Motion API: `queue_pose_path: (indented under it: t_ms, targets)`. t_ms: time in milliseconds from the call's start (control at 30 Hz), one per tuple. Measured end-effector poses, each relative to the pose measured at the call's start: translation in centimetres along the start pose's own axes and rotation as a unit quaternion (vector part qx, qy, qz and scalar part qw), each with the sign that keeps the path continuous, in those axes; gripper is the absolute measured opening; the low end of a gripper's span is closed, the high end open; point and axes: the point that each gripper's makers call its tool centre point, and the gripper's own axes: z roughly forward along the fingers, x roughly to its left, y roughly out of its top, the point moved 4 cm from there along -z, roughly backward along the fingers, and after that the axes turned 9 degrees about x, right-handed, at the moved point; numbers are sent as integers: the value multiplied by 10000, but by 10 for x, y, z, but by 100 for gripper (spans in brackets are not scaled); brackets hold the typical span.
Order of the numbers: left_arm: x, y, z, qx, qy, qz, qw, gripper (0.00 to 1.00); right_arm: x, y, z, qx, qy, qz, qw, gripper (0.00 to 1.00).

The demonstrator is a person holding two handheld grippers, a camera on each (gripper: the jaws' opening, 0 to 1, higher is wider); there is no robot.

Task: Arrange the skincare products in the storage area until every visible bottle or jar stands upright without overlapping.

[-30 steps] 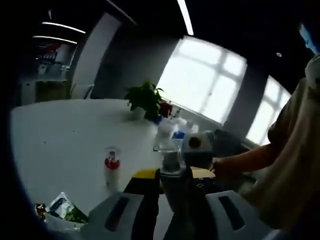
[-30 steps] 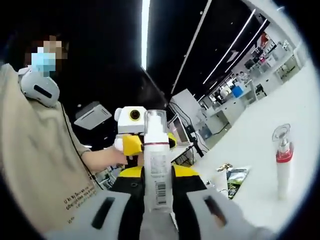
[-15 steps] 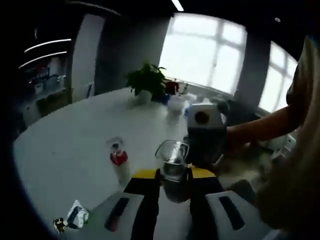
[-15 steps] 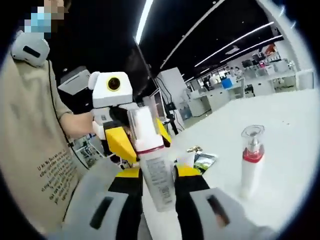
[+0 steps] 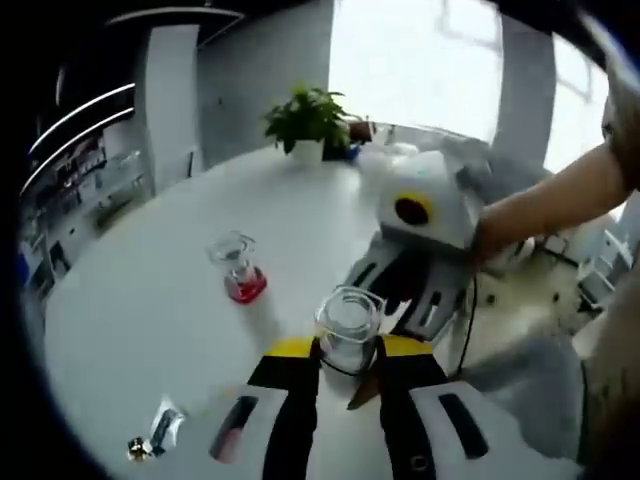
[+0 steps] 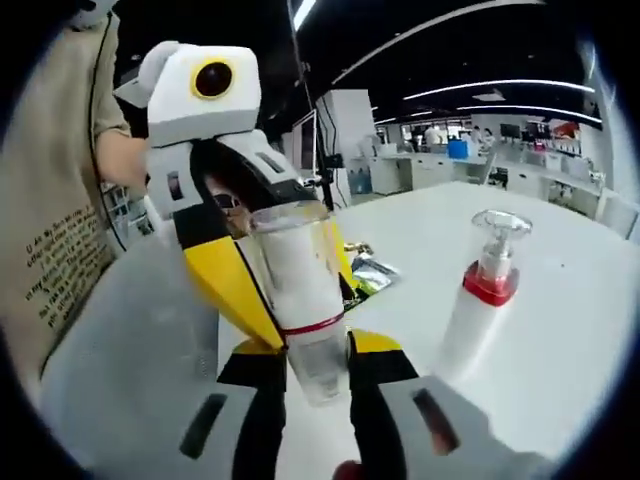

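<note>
Both grippers, left gripper [image 5: 347, 372] and right gripper [image 6: 318, 372], clamp one clear-capped pump bottle [image 6: 298, 300]; it is probably light, slippery plastic, best gripped low on body.

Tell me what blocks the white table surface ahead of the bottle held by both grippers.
Nothing visible blocks it. The clear-capped bottle sits in both grippers; the red-collared pump bottle stands to one side on the table, the foil sachet farther back.
</note>
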Motion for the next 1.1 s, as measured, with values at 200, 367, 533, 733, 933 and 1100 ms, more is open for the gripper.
queue_pose_path:
  t_ms: [200, 367, 533, 733, 933, 1100]
  targets:
    - [1, -11, 22, 47, 42, -31, 10000, 19, -10, -24, 8, 250, -179, -52, 9995, 24]
    - [1, -18, 35, 79, 47, -99, 9999, 19, -17, -38, 11, 563, -254, -179, 9979, 24]
    - [3, -24, 42, 127, 73, -96, 9998, 19, -17, -46, 16, 612, -251, -123, 9977, 24]
    - [4, -33, 43, 207, 54, -44, 9998, 19, -14, -50, 25, 701, -304, -47, 9971, 24]
    - [7, -38, 44, 254, 19, -72, 9997, 19, -13, -52, 32, 721, -329, 0, 9969, 24]
    - [12, -37, 47, 229, 32, -62, 9997, 19, -17, -51, 34, 732, -312, 15, 9968, 24]
